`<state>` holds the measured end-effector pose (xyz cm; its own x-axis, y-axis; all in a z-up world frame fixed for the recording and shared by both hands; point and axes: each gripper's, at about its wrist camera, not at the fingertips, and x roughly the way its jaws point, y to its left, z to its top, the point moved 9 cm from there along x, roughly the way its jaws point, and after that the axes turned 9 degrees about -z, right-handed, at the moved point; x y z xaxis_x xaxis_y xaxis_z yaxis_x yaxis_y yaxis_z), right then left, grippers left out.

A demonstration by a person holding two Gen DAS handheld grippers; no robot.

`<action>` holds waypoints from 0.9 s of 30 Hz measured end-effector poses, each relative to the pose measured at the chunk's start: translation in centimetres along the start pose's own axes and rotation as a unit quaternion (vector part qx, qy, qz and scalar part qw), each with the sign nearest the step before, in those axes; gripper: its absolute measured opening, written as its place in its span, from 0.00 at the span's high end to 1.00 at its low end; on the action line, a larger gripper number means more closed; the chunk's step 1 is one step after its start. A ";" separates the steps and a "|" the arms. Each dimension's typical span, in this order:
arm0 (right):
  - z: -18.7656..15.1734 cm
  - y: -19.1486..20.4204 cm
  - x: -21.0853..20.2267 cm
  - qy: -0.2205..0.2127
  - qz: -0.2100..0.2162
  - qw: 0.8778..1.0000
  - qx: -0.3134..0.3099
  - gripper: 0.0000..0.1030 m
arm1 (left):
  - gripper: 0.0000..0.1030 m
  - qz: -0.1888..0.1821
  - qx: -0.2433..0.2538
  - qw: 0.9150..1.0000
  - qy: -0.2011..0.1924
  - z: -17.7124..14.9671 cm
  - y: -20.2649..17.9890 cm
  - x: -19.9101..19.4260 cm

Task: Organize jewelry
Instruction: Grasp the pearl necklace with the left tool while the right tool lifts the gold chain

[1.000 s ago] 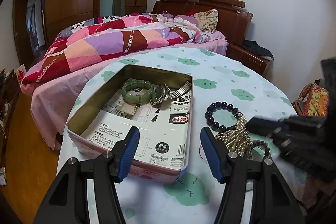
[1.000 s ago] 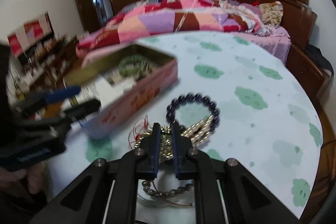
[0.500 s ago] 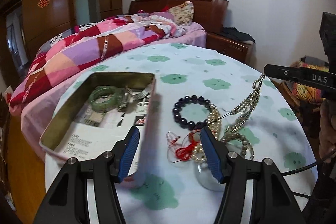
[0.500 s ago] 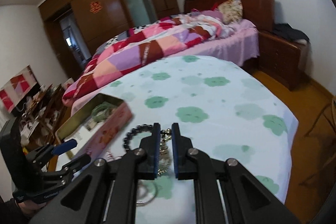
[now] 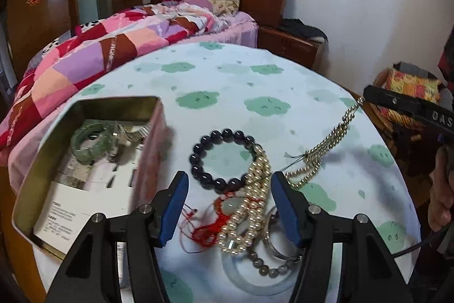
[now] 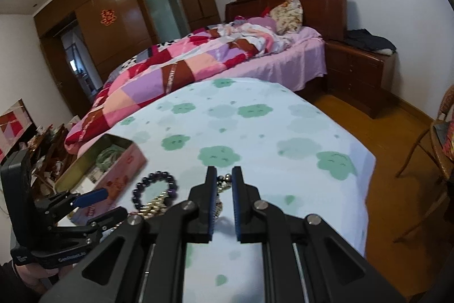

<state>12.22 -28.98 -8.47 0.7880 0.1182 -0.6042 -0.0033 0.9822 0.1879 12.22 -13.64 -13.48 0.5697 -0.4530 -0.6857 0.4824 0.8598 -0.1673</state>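
Observation:
My right gripper (image 6: 224,178) is shut on a gold bead necklace (image 5: 326,144) and holds its end above the table; the chain hangs down to the jewelry pile (image 5: 249,212). My left gripper (image 5: 228,206) is open and empty over the pile. The pile holds a pearl strand, a red cord pendant, a grey bead bracelet and a pale bangle. A dark bead bracelet (image 5: 221,158) lies beside it and also shows in the right wrist view (image 6: 154,189). The open tin box (image 5: 85,161) on the left holds a green bangle (image 5: 90,141) and a watch.
The round table (image 5: 227,93) has a white cloth with green clouds. A bed with a patchwork quilt (image 6: 198,61) stands behind it. A wooden nightstand (image 6: 360,70) is at the back right and a wicker chair (image 6: 437,138) at the right.
My right gripper has lifted the gold necklace up and to the right, pulling it out of the pile. My left gripper has moved right from the tin to the pile.

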 end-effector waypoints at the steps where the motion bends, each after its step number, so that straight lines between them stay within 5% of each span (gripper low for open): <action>1: -0.2 -0.2 0.3 0.005 0.002 1.000 0.004 0.88 | 0.41 0.001 0.010 1.000 0.006 -0.1 -0.4 0.3; 3: -0.5 -0.7 0.8 0.010 0.000 1.000 0.010 0.88 | 0.41 0.000 0.028 1.000 0.014 -0.1 -1.1 0.9; 7: -0.2 -1.5 0.6 0.008 -0.001 1.000 0.020 0.88 | 0.58 -0.025 0.033 0.998 0.045 -0.1 -1.8 2.8; 14: 0.2 -0.7 -0.4 -0.006 0.009 1.000 0.013 0.88 | 0.66 -0.040 0.030 0.996 0.069 -0.3 -2.4 4.1; 23: 1.7 -1.3 -1.8 -0.029 0.010 0.999 0.026 0.88 | 0.66 -0.038 0.032 0.996 0.075 -0.8 -2.3 4.0; 24: 1.5 -1.0 -1.5 -0.025 0.013 0.999 0.026 0.88 | 0.68 -0.036 0.035 0.996 0.077 -0.8 -2.4 4.0; 25: 1.3 -0.6 -1.2 -0.021 0.016 0.999 0.024 0.88 | 0.85 -0.034 0.037 0.996 0.078 -0.8 -2.4 4.0; 27: 0.9 0.3 -0.9 -0.015 0.024 0.999 0.016 0.88 | 0.88 -0.031 0.044 0.995 0.079 -0.8 -2.4 3.9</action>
<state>12.05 -28.94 -7.22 0.8056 0.1605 -0.5703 -0.0221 0.9701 0.2418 12.70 -17.28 -16.31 0.4274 -0.4564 -0.7804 0.5739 0.8039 -0.1559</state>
